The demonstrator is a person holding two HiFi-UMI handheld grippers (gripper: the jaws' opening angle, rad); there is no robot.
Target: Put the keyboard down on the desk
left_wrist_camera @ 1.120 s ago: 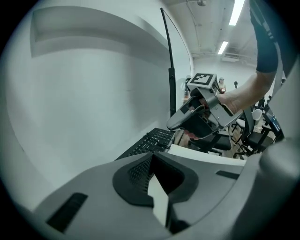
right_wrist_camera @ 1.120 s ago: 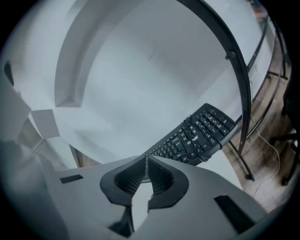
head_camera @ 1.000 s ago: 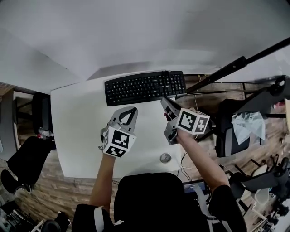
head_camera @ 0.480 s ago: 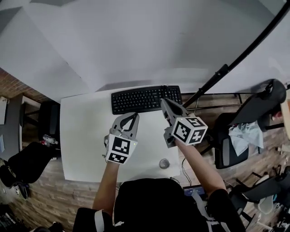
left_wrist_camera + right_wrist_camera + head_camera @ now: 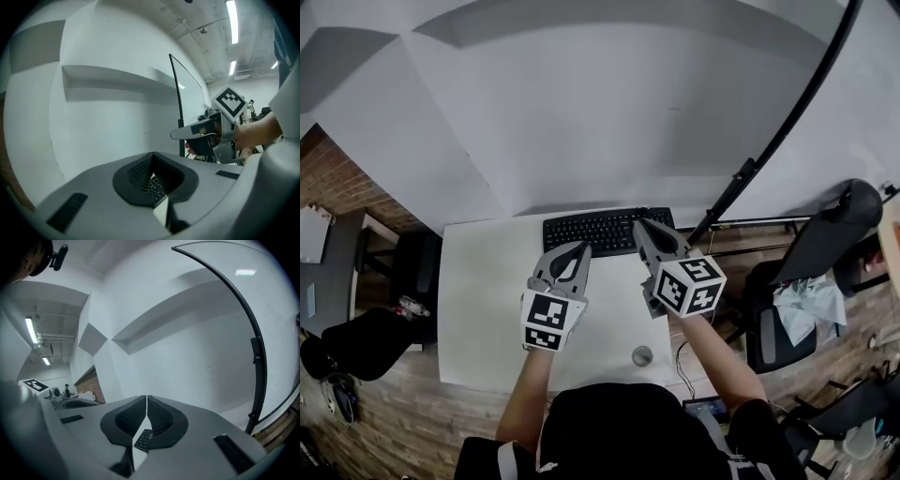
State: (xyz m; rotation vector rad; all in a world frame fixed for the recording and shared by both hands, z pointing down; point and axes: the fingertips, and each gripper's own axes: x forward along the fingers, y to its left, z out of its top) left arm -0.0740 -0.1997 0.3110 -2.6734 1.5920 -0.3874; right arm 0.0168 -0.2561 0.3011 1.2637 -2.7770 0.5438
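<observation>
The black keyboard [image 5: 602, 231] lies flat at the back of the white desk [image 5: 487, 300], against the wall. My left gripper [image 5: 581, 247] hovers just in front of the keyboard's near edge, shut and empty. My right gripper [image 5: 639, 225] is shut and empty too, its tips over the keyboard's right part. In the left gripper view the jaws [image 5: 153, 154] meet, with keys showing below through the gap, and the right gripper [image 5: 174, 135] floats to the right. In the right gripper view the shut gripper [image 5: 146, 397] points at the wall, with a bit of the keyboard [image 5: 143, 439] below.
A small round silver object [image 5: 642, 355] sits near the desk's front edge. A black curved pole [image 5: 787, 122] rises from the desk's right back corner. An office chair [image 5: 830, 234] stands to the right, and another dark chair [image 5: 361, 342] to the left.
Both grippers have risen and tilted up toward the wall while staying shut. The keyboard has stayed flat on the desk. The head view has swung up and back.
</observation>
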